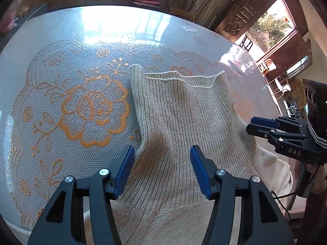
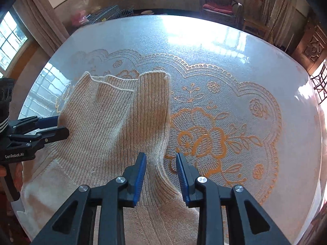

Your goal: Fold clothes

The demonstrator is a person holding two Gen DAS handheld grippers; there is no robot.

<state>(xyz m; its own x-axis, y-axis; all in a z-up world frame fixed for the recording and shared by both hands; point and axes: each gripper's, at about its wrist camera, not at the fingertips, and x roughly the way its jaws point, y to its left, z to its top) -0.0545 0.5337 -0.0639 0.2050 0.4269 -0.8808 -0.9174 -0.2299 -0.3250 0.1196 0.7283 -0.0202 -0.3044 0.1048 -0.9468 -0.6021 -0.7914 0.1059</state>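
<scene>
A beige knit sweater lies flat on the round table, hem toward the far side, one sleeve folded along its edge. My left gripper hangs open just above the knit near that edge, its blue pads apart and pressing nothing. In the right wrist view the sweater fills the left half, with the folded sleeve on its right. My right gripper is open, and a raised ridge of the sweater's edge runs loose between its pads. Each gripper also shows side-on in the other view: the right gripper and the left gripper.
The table carries a lace cloth with orange flowers under a glossy cover. Beyond its far rim stand a chair with a red cushion, a wire cage and a bright window. A striped cuff shows behind the right gripper.
</scene>
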